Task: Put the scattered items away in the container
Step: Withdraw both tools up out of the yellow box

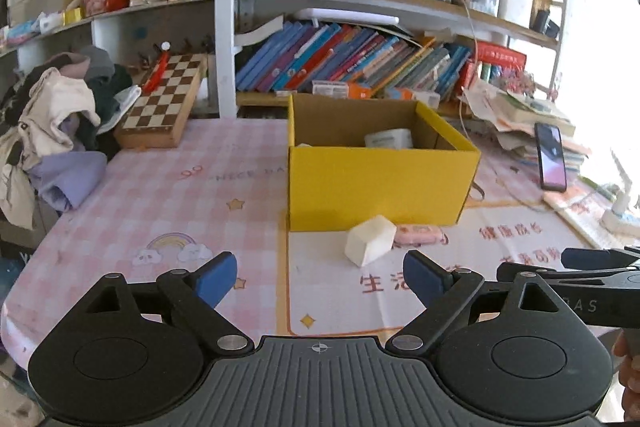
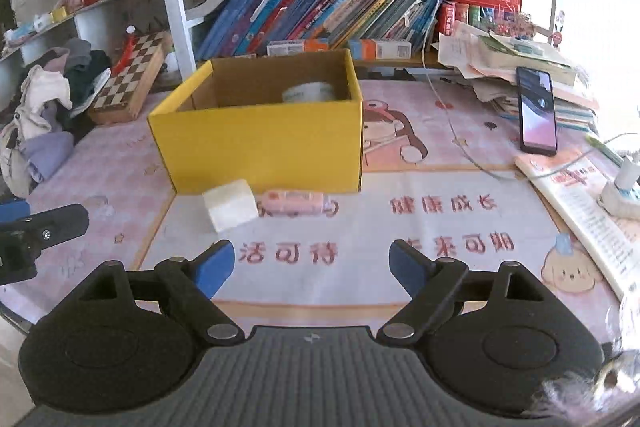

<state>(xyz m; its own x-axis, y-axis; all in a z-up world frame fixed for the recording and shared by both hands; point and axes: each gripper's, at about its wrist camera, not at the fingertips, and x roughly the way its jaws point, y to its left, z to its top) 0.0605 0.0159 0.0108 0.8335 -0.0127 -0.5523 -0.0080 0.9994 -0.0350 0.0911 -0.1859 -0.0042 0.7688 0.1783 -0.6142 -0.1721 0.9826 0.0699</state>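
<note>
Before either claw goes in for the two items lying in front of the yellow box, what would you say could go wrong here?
1. The white block and pink packet lie touching, so closing on one may nudge the other.
2. Both sit tight against the yellow box wall; a fingertip could push the box back.
3. The left claw and right claw, both open, face the same spot and might collide.

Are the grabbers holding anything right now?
No. The left gripper and right gripper are both open and empty. The white block and pink pack lie on the table.
</note>
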